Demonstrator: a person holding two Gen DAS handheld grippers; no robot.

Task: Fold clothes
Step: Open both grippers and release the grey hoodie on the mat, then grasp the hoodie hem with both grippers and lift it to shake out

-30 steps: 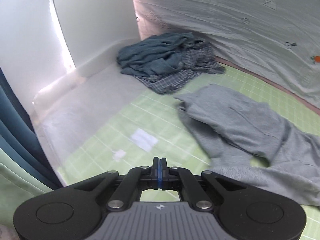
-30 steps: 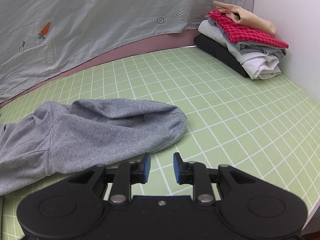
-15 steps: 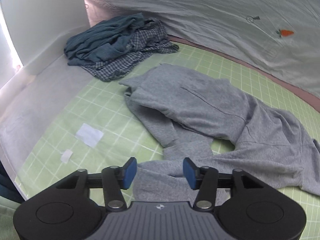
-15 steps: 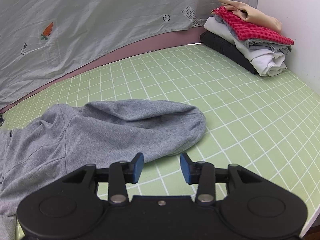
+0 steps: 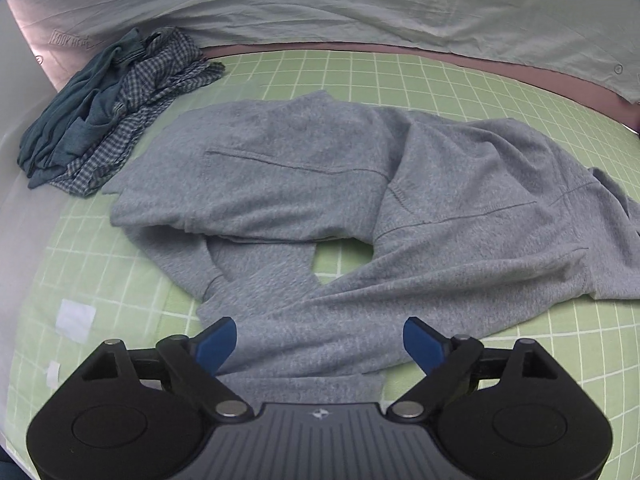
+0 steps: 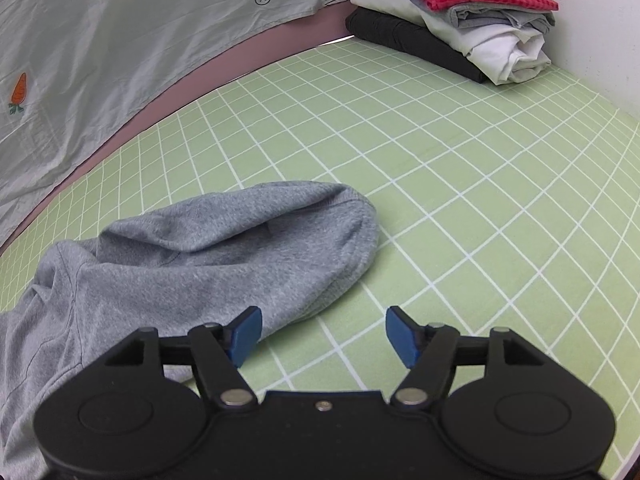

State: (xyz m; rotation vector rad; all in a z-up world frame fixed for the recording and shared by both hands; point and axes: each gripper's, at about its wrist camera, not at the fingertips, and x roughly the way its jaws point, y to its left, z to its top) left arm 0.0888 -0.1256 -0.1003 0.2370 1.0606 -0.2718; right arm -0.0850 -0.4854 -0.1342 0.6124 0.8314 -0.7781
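A grey hooded sweatshirt (image 5: 320, 184) lies crumpled and spread on the green grid mat (image 5: 520, 92). In the left wrist view my left gripper (image 5: 320, 340) is wide open just above its near sleeve or hem, holding nothing. In the right wrist view the sweatshirt's rounded hood (image 6: 248, 248) lies to the left. My right gripper (image 6: 322, 334) is wide open and empty; its left fingertip (image 6: 246, 332) is over the hood's edge and its right one over bare mat.
A heap of unfolded teal and checked clothes (image 5: 104, 112) lies at the mat's far left. A stack of folded clothes (image 6: 452, 16) stands at the far right corner by a white wall. A pale carrot-print sheet (image 6: 120, 40) hangs behind. White tape patches (image 5: 76, 320) mark the mat.
Both grippers have opened wide. The left gripper has swung right from the mat's left edge to face the grey sweatshirt and moved close over it. The right gripper has closed in on the hood.
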